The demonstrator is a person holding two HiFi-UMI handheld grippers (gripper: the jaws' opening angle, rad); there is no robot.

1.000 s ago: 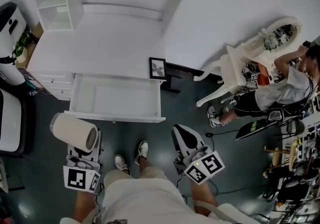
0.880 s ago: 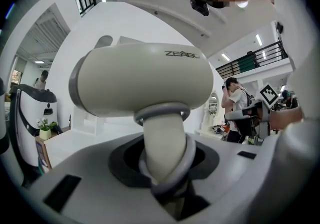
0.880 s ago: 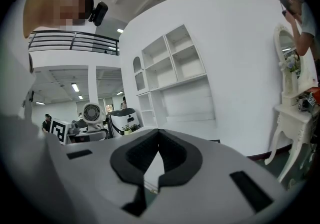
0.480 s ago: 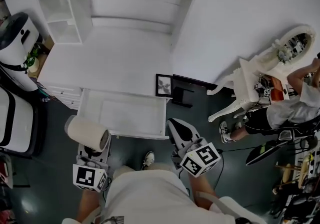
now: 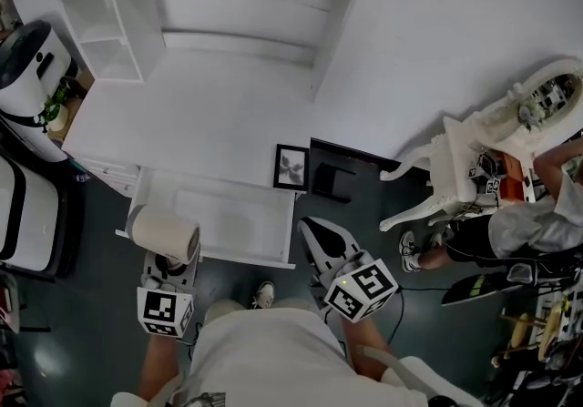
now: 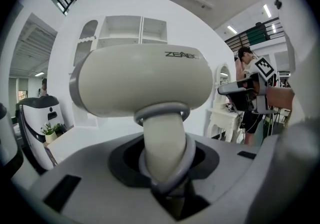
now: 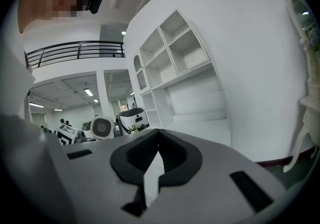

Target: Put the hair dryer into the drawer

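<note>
Bench [image 5: 200,118] fills the upper centre of the head view, with shelves behind it. Drawer [image 5: 228,214] is pulled open below the bench edge, centre left, its floor bare. Hair dryer [image 5: 166,232] overlaps the drawer's lower left corner in the frame. It's held up, not yet set inside. My left tool [image 5: 169,265] is clamped on the dryer's handle, with the barrel lying crosswise above the jaws. Right tool [image 5: 310,232] is closed with nothing in it, parked by the drawer's lower right corner.

Step in hand, my read: carry the dryer over the front rim and lower it in.
- Clear the front rim first.
- Turn the barrel along the drawer's long side.
- Set it flat before letting go.

Room: the whole drawer floor is free, so aim mid-drawer. Watch the bench edge above the drawer's back and the picture frame [image 5: 291,167] at its upper right corner. Keep the right tool off the right wall.
</note>
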